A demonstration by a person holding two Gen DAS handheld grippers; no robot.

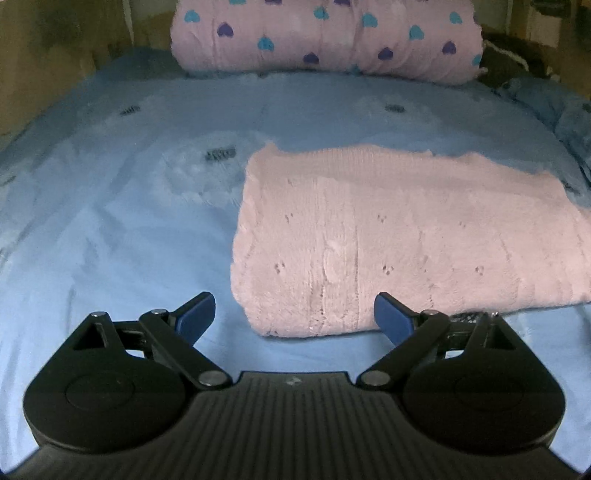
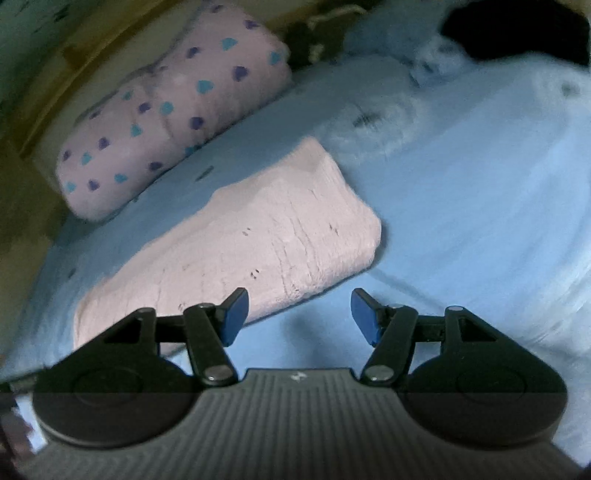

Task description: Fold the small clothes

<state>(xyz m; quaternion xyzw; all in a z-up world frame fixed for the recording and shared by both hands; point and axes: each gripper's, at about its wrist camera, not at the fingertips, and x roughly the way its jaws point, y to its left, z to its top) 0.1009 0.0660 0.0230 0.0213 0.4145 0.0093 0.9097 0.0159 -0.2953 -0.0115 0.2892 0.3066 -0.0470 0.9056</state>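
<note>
A pink fuzzy garment lies folded into a thick rectangle on the blue bed sheet. My left gripper hovers open and wide just in front of its near left corner. That corner shows between the blue pads, which do not touch it. In the right wrist view the same folded garment lies tilted, up and to the left. My right gripper is open beside its near edge, with only bare sheet between the fingers.
A pink rolled blanket with blue and purple hearts lies along the head of the bed against a wooden board. Dark bundled things sit in the far right corner. Sheet stretches left of the garment.
</note>
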